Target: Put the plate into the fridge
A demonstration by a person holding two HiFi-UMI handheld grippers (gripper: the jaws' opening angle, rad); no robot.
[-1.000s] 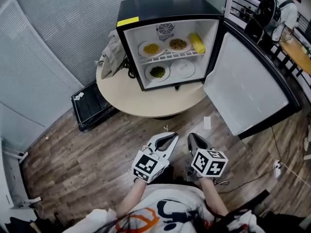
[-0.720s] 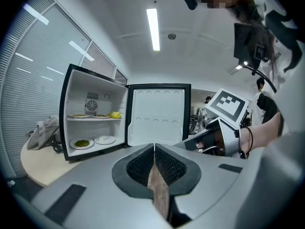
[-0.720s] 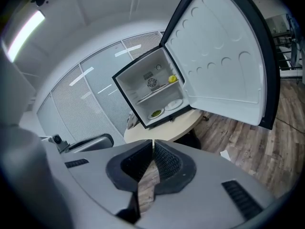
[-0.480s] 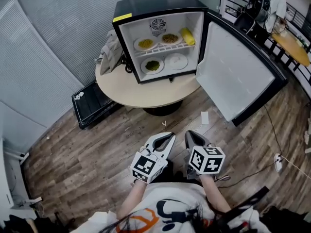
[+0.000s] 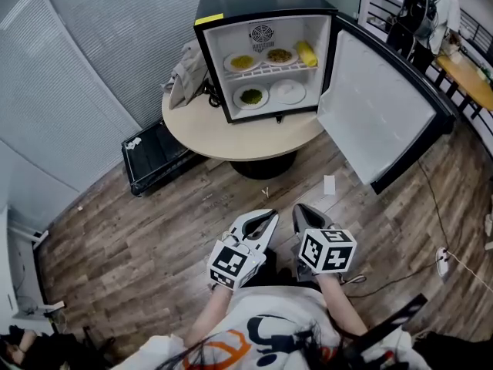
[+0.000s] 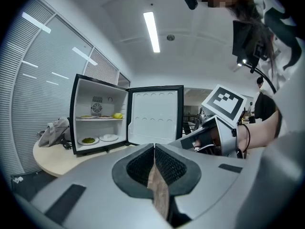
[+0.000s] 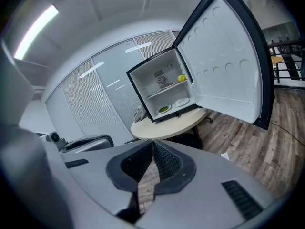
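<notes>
Black mini fridge (image 5: 266, 6), white inside, standing on a round beige surface (image 5: 231, 137). Its door (image 5: 377, 114) is swung wide open to the right in the head view. A yellow sticker (image 5: 206, 19) sits at the front left corner of the top.

Upper compartment, on the wire shelf (image 5: 269, 70): plate of yellow food (image 5: 242, 62) at left, plate of brown food (image 5: 279, 55) in the middle, yellow corn-like item (image 5: 306, 52) at right.

Lower compartment: plate of greens (image 5: 251, 96) at left. The bare white plate (image 5: 287, 91) is just beside it at right, lying flat on the fridge floor.

On the surface: grey cloth (image 5: 187, 72), heaped against the fridge's left side.

On the wood-plank floor (image 5: 139, 237): black case (image 5: 154, 156), left of the surface's base. A slip of white paper (image 5: 330, 184) lies between the surface and the grippers.

Tool one, left gripper (image 5: 271, 216): held low in front of the person, well apart from the fridge and pointing toward it, marker cube on its back. Jaws pressed together pad to pad with nothing between them; only a sliver of floor shows below the pads in the left gripper view.

Tool two, right gripper (image 5: 299, 210): just beside the left one, pointing the same way, marker cube on its back. Jaws likewise closed on each other and empty.

Background, upper right of the head view: a person with a dark backpack (image 5: 420, 10) standing at a wooden counter (image 5: 470, 75).
</notes>
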